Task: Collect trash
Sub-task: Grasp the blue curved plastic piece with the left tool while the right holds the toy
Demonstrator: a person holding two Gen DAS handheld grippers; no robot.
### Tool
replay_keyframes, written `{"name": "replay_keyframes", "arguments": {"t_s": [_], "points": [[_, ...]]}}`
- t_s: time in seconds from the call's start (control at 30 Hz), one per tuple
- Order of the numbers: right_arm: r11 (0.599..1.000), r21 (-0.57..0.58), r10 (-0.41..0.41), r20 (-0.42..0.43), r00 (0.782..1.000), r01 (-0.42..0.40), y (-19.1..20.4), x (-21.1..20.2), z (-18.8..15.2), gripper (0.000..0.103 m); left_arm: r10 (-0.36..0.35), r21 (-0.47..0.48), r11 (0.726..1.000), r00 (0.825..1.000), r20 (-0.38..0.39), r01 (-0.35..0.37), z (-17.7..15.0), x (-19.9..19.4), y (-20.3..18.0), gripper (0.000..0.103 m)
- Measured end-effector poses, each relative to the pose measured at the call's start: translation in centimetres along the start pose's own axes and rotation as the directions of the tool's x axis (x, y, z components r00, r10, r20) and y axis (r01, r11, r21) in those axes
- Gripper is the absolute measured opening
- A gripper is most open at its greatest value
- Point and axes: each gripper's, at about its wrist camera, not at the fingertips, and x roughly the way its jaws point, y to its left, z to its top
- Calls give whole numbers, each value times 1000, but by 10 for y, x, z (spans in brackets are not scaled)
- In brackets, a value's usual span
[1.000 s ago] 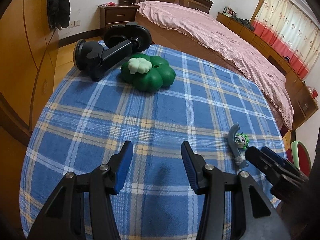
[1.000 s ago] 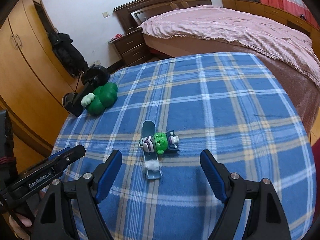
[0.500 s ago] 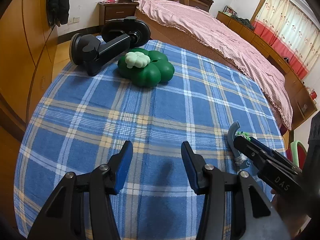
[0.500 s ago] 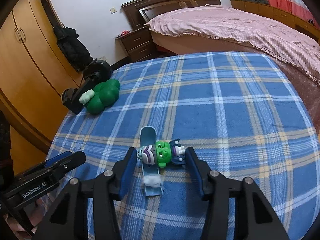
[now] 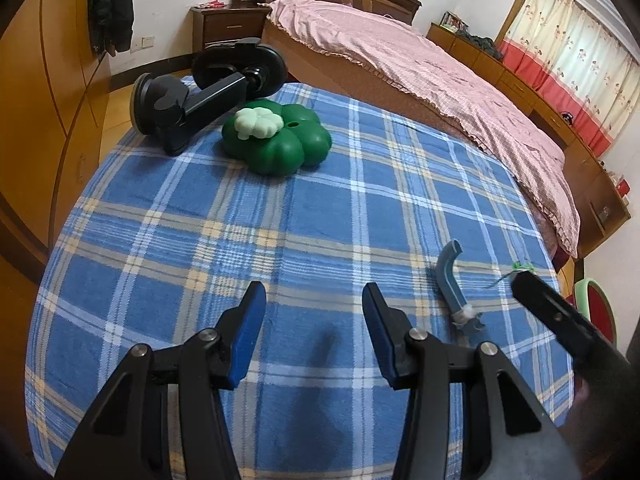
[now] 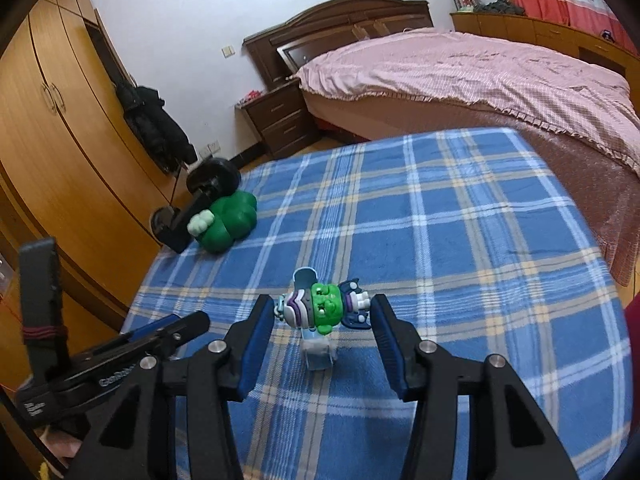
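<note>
I have the right gripper [image 6: 323, 322] with fingers parted on either side of the green toy figure [image 6: 326, 309], which lies crosswise on the surface [image 6: 460, 248], long axis spanning finger to finger. The left gripper [image 5: 314, 330] hangs open over bare cloth, well apart from it.

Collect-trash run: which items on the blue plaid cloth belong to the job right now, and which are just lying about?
In play:
- small green-faced toy figure, between the right gripper fingers
- curved grey-blue plastic piece below it

Lying about:
- green clover-shaped plastic container
- black suction-cup phone mount
- left gripper, open, idle
</note>
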Motion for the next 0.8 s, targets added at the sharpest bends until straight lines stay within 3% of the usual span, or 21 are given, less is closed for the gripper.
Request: {"name": "replay_keyframes", "arguments": {"t_s": [0.43,0.8], "points": [[988,130,-92,86,992,80,-46,-55,-5,53,-42,51,998,999,3,42,-1,-5,-30,50],[962,231,-170,76,983,148,-92,-76,-22,53,-93,121,988,995,-25,96,-8,3,-72,50]]}}
